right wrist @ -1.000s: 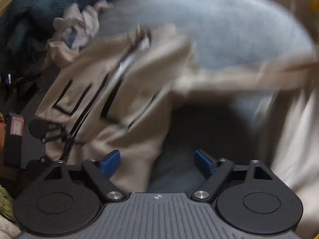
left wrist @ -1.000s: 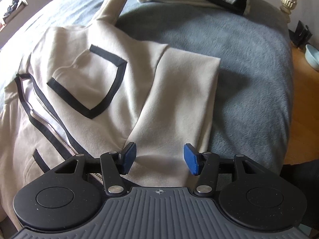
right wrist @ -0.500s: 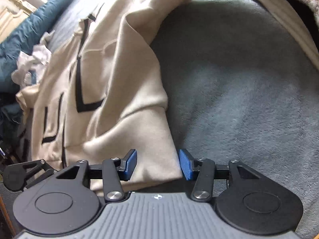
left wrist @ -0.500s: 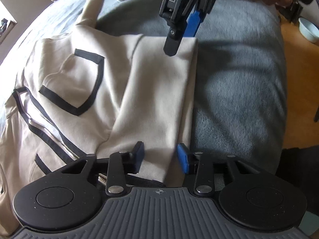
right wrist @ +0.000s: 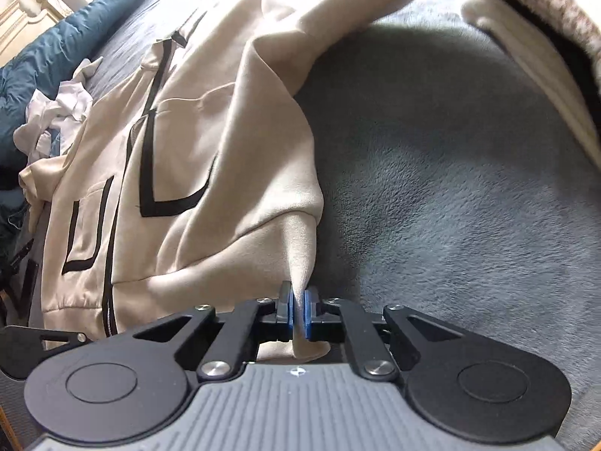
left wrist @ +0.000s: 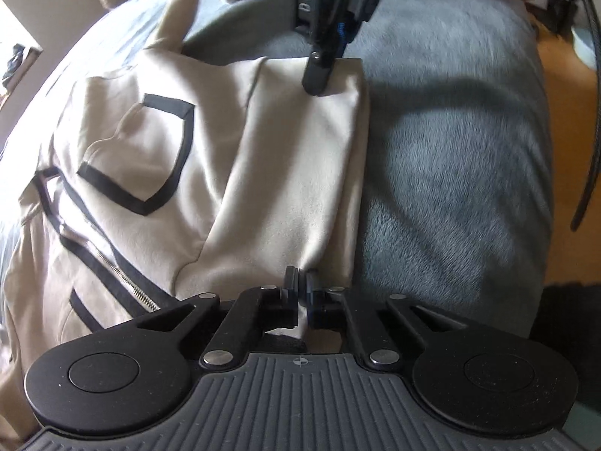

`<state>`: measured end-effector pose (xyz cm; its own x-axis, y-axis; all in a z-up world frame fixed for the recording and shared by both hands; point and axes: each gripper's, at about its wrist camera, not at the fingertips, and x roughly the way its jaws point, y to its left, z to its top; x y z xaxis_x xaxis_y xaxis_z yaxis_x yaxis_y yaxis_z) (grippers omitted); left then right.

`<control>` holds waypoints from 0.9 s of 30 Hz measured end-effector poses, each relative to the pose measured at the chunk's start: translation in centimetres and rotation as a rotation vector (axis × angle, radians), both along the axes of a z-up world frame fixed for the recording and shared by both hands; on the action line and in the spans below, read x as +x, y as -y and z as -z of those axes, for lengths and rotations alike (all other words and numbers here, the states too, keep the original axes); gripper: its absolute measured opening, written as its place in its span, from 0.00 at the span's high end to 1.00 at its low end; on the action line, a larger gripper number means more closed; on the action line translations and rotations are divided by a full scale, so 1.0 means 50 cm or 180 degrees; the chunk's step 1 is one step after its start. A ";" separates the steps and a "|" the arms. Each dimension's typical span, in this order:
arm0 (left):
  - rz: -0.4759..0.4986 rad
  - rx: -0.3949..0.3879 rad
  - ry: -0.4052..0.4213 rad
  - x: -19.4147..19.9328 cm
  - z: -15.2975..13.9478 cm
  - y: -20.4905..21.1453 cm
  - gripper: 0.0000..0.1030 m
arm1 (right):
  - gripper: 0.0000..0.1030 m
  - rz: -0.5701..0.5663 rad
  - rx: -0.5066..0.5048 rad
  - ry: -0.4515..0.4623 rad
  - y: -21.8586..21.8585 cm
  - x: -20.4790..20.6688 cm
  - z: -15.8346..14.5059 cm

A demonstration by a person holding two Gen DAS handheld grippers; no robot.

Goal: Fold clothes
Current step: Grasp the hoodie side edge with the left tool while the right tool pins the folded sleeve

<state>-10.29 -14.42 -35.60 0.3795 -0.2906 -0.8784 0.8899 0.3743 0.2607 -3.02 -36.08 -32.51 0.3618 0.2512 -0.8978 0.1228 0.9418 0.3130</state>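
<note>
The left gripper (left wrist: 299,293) has just closed, its jaws clamped on the beige jacket (left wrist: 285,173); the right gripper (right wrist: 297,314) likewise, on the jacket's folded edge, above the grey bed (right wrist: 450,206).

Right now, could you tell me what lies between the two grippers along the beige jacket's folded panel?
Only the folded panel of the beige zip jacket, smooth and bare from the left gripper to the right gripper, as the left wrist view shows.

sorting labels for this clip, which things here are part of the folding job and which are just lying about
In the job:
- beige jacket, its folded side panel pinched at both ends
- left tool, shut on the jacket
- right tool, shut on the jacket

Lying about:
- grey blanket
- folded stack
- white garment
- teal duvet
</note>
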 end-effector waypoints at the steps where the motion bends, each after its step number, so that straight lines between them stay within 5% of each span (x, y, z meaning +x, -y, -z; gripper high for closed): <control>1: -0.0026 -0.0049 -0.0003 -0.005 -0.008 -0.002 1.00 | 0.95 -0.0018 -0.0039 0.0007 -0.001 -0.006 -0.008; 11: -0.0085 -0.0300 -0.0092 -0.018 -0.035 -0.014 1.00 | 0.95 -0.0116 -0.0241 -0.0050 -0.001 -0.037 -0.032; 18: -0.0106 -0.0297 -0.0144 0.002 0.005 -0.027 0.99 | 0.93 -0.0162 -0.0324 -0.0158 -0.020 -0.039 -0.001; 20: -0.0142 -0.0344 -0.0244 0.010 0.000 -0.035 0.97 | 0.82 -0.0085 -0.0262 -0.0241 -0.014 -0.036 0.007; 23: -0.0262 -0.0471 -0.0419 0.025 -0.019 -0.056 0.79 | 0.64 0.0061 -0.0119 -0.0254 0.002 -0.037 -0.001; 27: -0.0718 -0.0784 -0.0636 0.060 -0.065 -0.118 0.72 | 0.53 0.0291 0.0109 -0.0037 0.035 -0.032 -0.029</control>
